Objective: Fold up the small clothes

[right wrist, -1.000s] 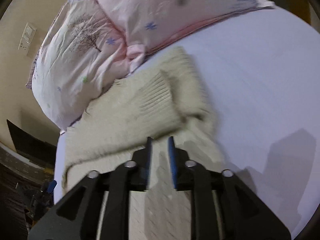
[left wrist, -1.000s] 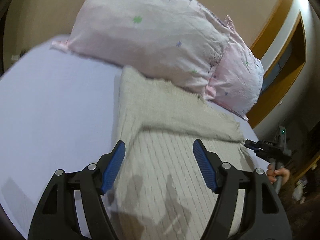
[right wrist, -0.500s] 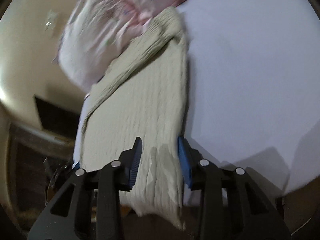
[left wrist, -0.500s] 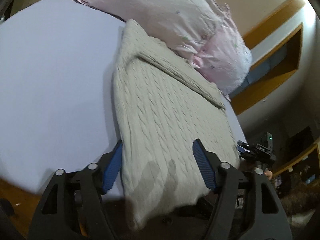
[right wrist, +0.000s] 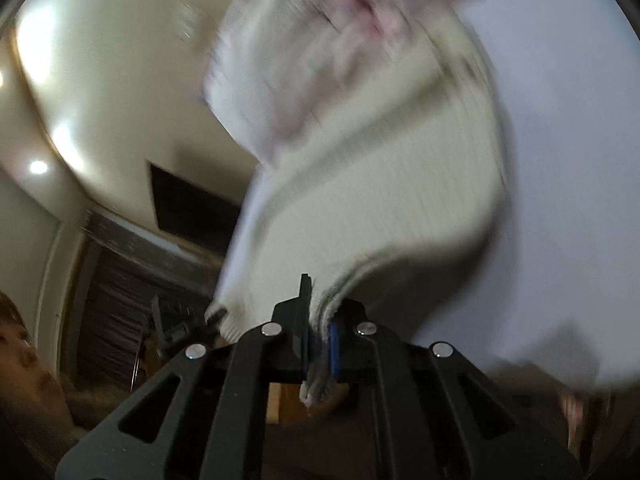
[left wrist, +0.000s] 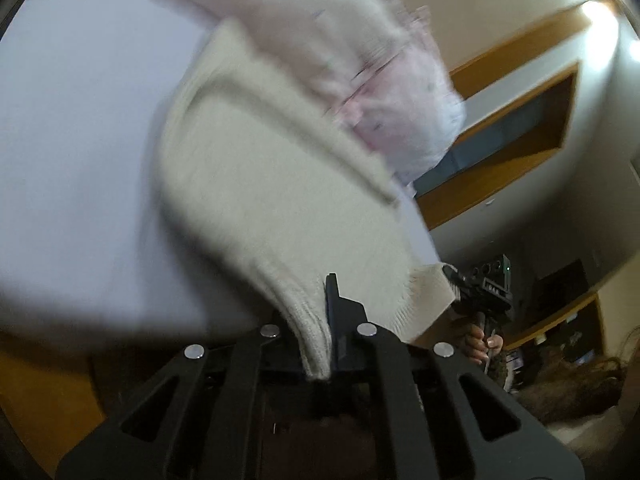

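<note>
Now your left gripper point(left wrist: 320, 320) and right gripper point(right wrist: 318, 336) each have jaws pinching the sweater point(left wrist: 256, 184) hem low in the frame, lifted off the bed point(left wrist: 72, 128), fold not made yet.

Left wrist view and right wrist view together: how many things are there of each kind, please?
Sweater: 1
Pillows: 2
Bed sheet: 1
Grippers: 2, the left gripper and the right gripper
Total: 6
</note>
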